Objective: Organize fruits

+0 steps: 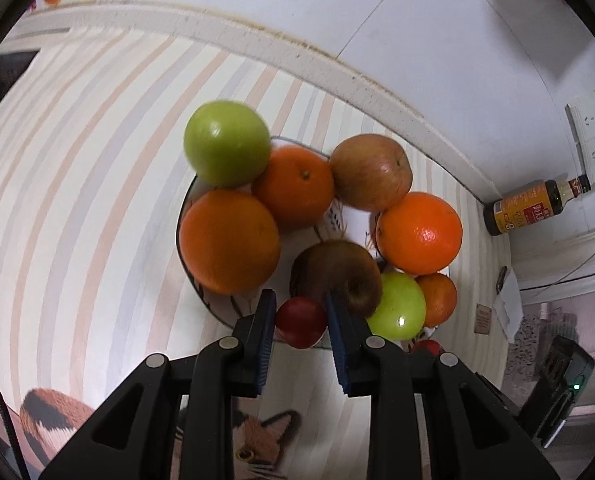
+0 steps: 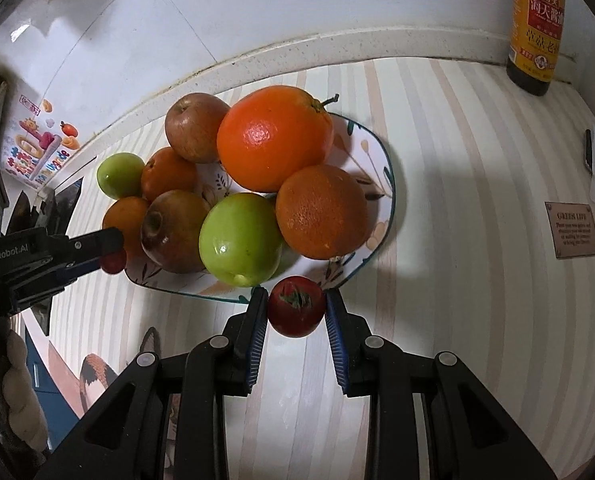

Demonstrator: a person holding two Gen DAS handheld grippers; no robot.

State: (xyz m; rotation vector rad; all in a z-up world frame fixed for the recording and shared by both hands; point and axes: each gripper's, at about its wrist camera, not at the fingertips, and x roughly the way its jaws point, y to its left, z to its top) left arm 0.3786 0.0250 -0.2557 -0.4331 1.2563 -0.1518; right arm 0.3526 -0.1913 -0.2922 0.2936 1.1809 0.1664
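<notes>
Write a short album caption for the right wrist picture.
Right hand-held gripper clamps a small red fruit beside a plate piled with oranges and apples.

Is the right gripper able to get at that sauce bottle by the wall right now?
Probably not yet: the right gripper is shut on a small red fruit, so its jaws are taken. The striped counter toward the sauce bottle looks bare.

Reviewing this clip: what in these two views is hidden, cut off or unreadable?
- Left wrist view: a small red fruit beside the plate is mostly hidden by the left gripper.
- Left wrist view: the cat picture on the mat is covered by the gripper body.
- Right wrist view: the sauce bottle top is cut off by the frame edge.
- Right wrist view: the brown tag small print is too small to read.
</notes>
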